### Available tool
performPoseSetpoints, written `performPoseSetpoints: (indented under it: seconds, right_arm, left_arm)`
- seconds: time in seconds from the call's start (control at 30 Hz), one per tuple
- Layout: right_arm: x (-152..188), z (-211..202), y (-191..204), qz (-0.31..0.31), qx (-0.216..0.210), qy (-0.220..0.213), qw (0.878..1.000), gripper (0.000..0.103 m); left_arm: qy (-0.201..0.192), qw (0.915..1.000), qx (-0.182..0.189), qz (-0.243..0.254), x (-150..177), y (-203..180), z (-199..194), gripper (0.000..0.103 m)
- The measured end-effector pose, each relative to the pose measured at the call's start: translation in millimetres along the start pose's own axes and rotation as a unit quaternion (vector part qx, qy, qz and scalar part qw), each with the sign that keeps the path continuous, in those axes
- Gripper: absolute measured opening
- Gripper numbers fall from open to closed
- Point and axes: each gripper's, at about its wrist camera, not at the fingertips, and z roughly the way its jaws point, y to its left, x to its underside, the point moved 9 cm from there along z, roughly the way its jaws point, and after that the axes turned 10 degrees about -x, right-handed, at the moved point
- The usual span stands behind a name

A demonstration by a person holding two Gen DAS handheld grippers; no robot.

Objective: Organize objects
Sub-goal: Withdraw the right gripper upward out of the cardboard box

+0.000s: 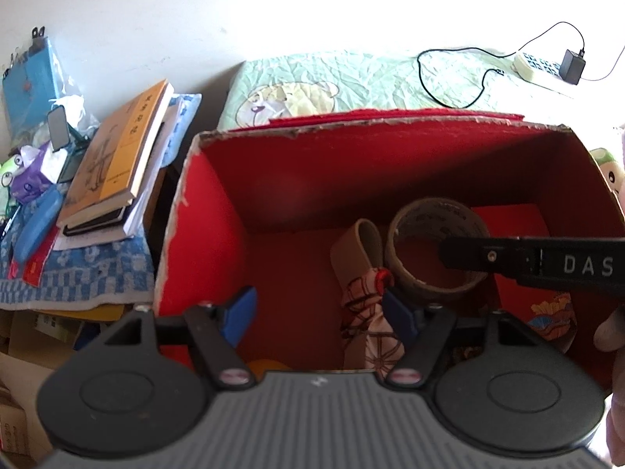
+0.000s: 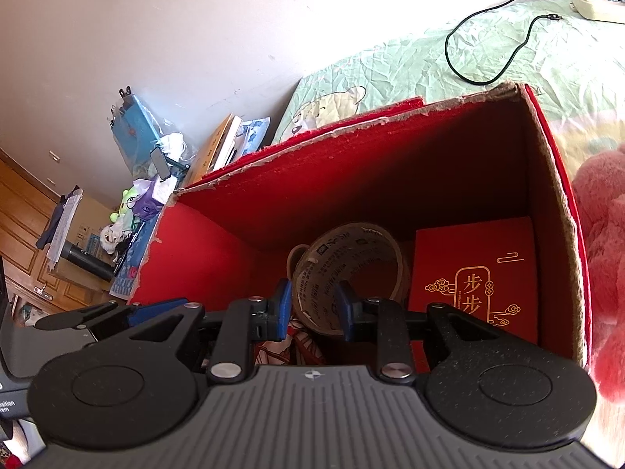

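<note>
From the left wrist view, the left claw [image 1: 318, 314] hangs over the open red box [image 1: 218, 211] with its blue pads spread wide and nothing pressed between them. A folded cloth item with a brown pattern [image 1: 367, 312] lies on the box floor just at the right pad; I cannot say if the pad touches it, but it is not gripped. Behind it stands a smaller beige roll [image 1: 357, 244], and beside that the big tape roll [image 1: 437, 246]. The black finger of the right claw [image 1: 465, 260] reaches in from the right, over the roll's rim. I judge that the left claw is spread like this because its item is already put down in the box.

From the right wrist view, the right claw [image 2: 312, 306] is closed on the wall of the tape roll [image 2: 347, 269]: one pad is outside and the other inside the ring. Taking the thin wall, not the whole width, lets narrow jaws carry such a wide ring. The roll is low inside the red box [image 2: 554, 203], near the floor, beside a flat red packet with gold print [image 2: 474, 273] that lies along the right wall. The place between the packet and the cloth seems chosen so the roll fits without covering them. The box stands on a bed with a green sheet [image 2: 488, 58].
</note>
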Motion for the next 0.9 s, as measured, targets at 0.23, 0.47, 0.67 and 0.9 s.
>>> performPoseSetpoints:
  seconds: [0.23, 0.47, 0.67, 0.9]
  right_arm:
    - [1, 0, -1, 0.003, 0.011, -0.004, 1.0, 0.029]
    - [1, -20, 4, 0.002, 0.028, -0.037, 0.999, 0.029]
    - [2, -51, 24, -0.028, 0.038, -0.076, 0.996, 0.029]
    - [6, -82, 39, -0.058, 0.058, -0.129, 0.988, 0.04]
  left_arm:
    - [-0.012, 0.9999, 0.002, -0.002, -1, -4, -7, 0.075]
    - [-0.048, 0.9987, -0.014, -0.004, -1, -2, -28, 0.085]
    - [-0.083, 0.9963, 0.006, -0.02, -2, -2, -53, 0.095]
    - [-0.102, 0.9945, -0.007, -0.023, 2, -3, -72, 0.103]
